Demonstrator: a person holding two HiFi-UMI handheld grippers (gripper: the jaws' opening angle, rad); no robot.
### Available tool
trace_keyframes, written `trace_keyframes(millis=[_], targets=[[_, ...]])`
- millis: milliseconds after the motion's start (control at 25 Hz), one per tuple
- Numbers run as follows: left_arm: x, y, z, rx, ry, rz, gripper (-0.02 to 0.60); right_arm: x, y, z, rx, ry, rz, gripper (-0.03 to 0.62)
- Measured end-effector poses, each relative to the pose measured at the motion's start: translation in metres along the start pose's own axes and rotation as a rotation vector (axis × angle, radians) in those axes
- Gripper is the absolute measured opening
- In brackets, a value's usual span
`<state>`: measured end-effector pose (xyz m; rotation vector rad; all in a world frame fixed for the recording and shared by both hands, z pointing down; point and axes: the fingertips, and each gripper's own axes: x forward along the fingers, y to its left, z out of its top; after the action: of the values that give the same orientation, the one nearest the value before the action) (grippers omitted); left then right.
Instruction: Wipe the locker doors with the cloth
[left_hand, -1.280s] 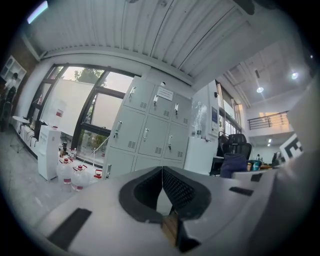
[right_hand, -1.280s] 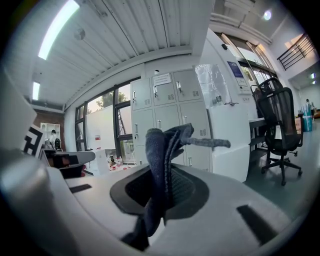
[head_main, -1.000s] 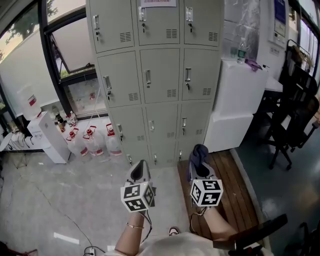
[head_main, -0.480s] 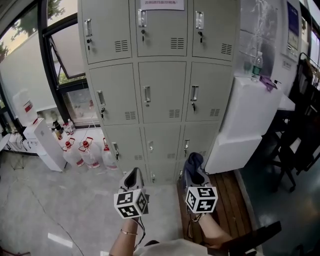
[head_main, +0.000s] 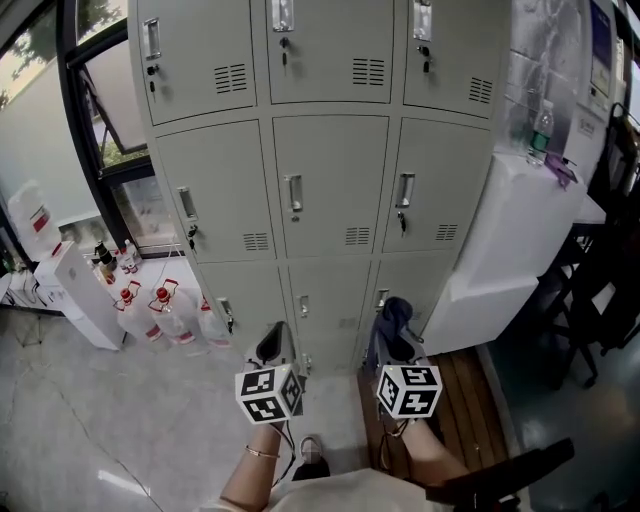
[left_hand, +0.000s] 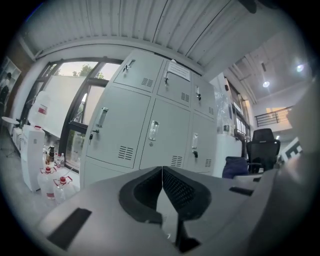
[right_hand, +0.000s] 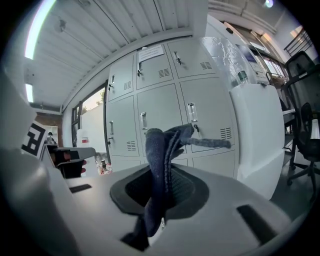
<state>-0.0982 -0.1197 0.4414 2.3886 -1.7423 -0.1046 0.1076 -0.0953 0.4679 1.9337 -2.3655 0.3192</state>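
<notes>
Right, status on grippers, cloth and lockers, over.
Right gripper shut on cloth. Left gripper shut, empty. Cloth not yet on locker doors; nothing in between.

- The top row of locker doors (head_main: 300, 45) was cut off by the head view's upper edge
- The lowest doors were partly hidden behind the left gripper (head_main: 277, 338) and the right gripper (head_main: 394, 330)
- The lower end of the cloth (right_hand: 159, 165) was lost from sight down between the right gripper's clamped jaws
- Print on the paper notice (left_hand: 179, 70) was too small to read
- Labels on the bottles (head_main: 160, 312) were too small to read
- The black chair (head_main: 600, 300) was cut off by the head view's right edge
</notes>
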Motion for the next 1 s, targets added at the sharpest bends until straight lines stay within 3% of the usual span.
trace_keyframes(millis=[480,720,1000], targets=[[0.166,0.063,0.068,0.014,-0.068,-0.081,0.009,0.159,-0.002,0.084,-0.029,-0.088,-0.054,0.041],[0.207,0.082,0.057,-0.008,-0.031,-0.094,0.009,0.201,0.000,0.081,-0.055,-0.056,-0.061,0.041],[0.222,0.094,0.050,-0.024,-0.010,-0.042,0.009,0.226,-0.002,0.083,-0.074,-0.041,-0.012,0.041]])
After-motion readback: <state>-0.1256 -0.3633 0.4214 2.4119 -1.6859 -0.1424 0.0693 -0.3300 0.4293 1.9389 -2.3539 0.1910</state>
